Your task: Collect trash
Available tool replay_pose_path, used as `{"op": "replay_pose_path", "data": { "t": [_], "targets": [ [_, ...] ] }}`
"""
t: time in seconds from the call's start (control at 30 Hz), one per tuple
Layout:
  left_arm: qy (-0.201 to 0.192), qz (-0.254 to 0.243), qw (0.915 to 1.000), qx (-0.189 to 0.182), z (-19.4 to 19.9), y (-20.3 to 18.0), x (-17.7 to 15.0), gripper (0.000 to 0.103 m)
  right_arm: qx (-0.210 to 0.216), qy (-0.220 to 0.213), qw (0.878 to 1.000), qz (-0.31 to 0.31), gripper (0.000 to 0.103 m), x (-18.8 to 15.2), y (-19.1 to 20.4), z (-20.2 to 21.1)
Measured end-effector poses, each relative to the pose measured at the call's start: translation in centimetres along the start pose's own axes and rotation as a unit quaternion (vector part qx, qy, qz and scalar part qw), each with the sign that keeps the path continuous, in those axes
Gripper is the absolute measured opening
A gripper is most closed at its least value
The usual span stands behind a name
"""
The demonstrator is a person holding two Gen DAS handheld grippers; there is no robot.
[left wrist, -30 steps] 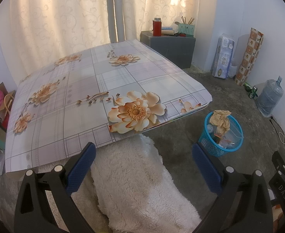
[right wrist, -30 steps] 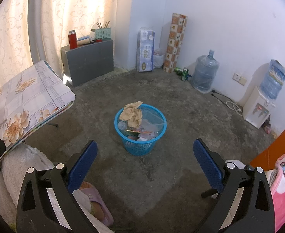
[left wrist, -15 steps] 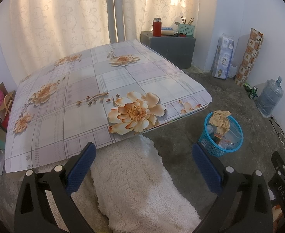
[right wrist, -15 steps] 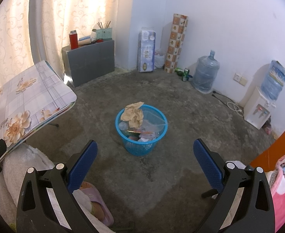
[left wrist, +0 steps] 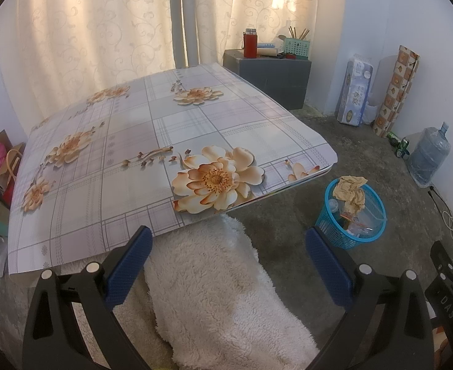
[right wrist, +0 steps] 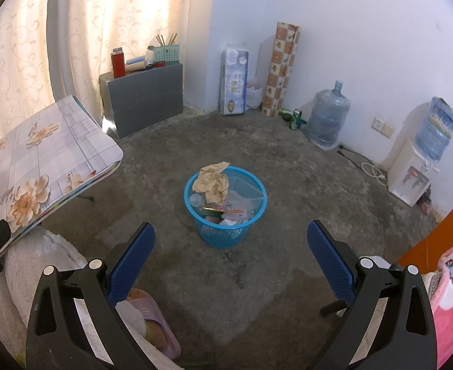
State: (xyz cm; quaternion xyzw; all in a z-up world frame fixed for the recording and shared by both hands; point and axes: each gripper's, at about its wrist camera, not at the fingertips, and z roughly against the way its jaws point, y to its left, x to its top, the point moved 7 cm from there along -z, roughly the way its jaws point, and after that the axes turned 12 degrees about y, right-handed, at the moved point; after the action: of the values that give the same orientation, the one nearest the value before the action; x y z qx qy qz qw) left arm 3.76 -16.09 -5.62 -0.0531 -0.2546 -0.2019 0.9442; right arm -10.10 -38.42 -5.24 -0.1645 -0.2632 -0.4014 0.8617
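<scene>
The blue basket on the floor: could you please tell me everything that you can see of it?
The round blue plastic mesh basket stands upright on the grey concrete floor, apart from the floral-covered table. It tapers toward its base under a solid rim. It is full: a crumpled tan paper rises above the rim, with clear plastic and colourful wrappers beneath. Nothing else touches it.

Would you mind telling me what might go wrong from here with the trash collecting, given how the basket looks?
1. The crumpled brown paper sits heaped above the rim of the blue basket; it may topple out if more goes in or the basket is bumped.
2. The basket looks light, so pressing trash down could tip it.
3. Both the left tongs and the right tongs are open and empty; cans by the far wall could be overlooked.
</scene>
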Motion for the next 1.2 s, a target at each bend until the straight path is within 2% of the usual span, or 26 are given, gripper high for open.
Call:
{"op": "replay_pose_path", "data": {
  "t": [1.2],
  "targets": [
    [0.002,0.001,1.0,-0.001,-0.05,0.03,0.04,0.097,0.0,0.001,1.0,0.002,0.095,0.13,0.06,0.01]
  ]
}}
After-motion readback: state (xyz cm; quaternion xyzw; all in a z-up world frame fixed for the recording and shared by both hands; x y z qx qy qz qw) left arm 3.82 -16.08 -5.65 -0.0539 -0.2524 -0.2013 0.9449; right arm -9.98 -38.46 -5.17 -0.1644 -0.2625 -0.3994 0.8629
